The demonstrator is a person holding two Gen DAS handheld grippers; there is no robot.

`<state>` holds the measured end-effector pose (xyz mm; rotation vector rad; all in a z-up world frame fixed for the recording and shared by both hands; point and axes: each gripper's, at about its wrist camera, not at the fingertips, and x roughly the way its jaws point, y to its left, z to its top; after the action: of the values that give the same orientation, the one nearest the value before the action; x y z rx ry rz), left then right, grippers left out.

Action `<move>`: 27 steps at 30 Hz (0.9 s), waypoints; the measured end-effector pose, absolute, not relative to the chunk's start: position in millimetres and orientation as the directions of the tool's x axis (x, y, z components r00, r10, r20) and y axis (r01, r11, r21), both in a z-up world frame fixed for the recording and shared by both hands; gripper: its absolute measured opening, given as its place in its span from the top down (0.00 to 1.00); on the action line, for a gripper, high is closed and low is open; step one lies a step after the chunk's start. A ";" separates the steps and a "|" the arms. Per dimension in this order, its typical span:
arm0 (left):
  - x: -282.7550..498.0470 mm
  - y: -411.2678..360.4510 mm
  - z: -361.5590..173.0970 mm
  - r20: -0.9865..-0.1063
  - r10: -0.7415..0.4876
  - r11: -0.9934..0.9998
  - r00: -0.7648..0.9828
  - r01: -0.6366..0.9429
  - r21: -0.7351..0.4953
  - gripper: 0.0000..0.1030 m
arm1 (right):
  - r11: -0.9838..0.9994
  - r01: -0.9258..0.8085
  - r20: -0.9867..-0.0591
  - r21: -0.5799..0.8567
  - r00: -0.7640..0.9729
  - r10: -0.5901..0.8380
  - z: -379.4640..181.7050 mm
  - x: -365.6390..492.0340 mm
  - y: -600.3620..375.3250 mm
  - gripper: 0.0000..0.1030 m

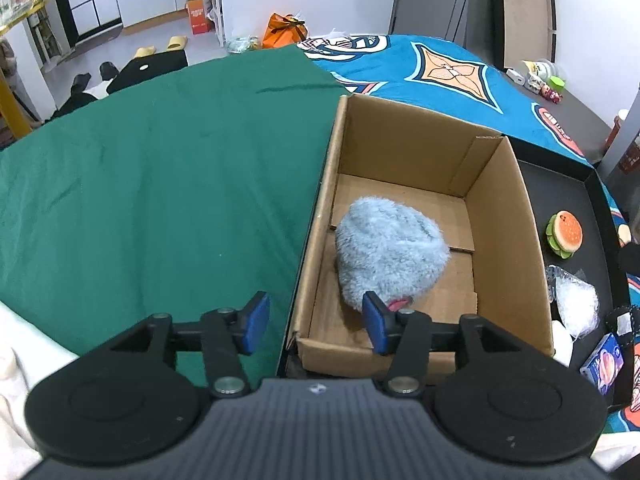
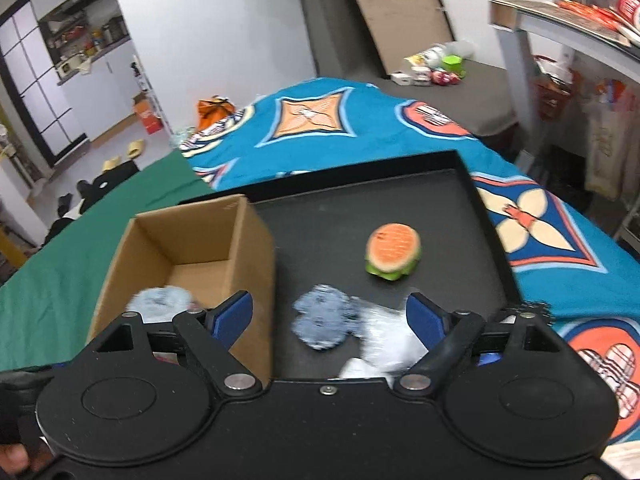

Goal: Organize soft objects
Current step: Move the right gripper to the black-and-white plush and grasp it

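A fluffy grey-blue plush (image 1: 390, 256) lies on the floor of an open cardboard box (image 1: 504, 220). My left gripper (image 1: 316, 324) hovers open over the box's near left corner; its right pad (image 1: 376, 324) is just in front of the plush, and nothing sits between the pads. In the right wrist view the box (image 2: 252, 248) stands on a black tray (image 2: 320, 224) with the plush (image 2: 160, 300) inside. My right gripper (image 2: 330, 318) is wide open above a blue-and-white patterned soft item (image 2: 324, 322) on the tray. A burger plush (image 2: 394, 250) lies farther back.
A crumpled clear plastic bag (image 2: 384, 344) lies on the tray by the patterned item. A green sheet (image 1: 160, 180) covers the bed left of the box, and a blue patterned blanket (image 2: 320, 128) lies behind. A small blue carton (image 1: 604, 360) sits at the tray's near right.
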<state>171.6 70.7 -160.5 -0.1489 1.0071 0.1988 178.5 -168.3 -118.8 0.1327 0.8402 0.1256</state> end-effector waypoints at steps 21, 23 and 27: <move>184.9 45.8 -164.1 -0.844 0.210 0.966 0.493 -0.240 0.101 0.34 | 0.989 0.103 -0.781 0.108 0.625 0.020 -151.3 180.1 -262.3 0.17; 185.7 45.3 -163.8 -0.844 0.213 0.965 0.493 -0.241 0.103 0.34 | 0.986 0.123 -0.787 0.109 0.617 0.010 -156.1 181.2 -269.7 0.17; 186.9 41.7 -163.6 -0.837 0.229 0.963 0.497 -0.238 0.122 0.34 | 0.982 0.153 -0.793 0.108 0.609 -0.008 -162.4 182.1 -281.6 0.17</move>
<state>186.9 41.7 -163.6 -0.0102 1.0122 0.2830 182.1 -281.6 -162.4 0.1712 0.9122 -0.0936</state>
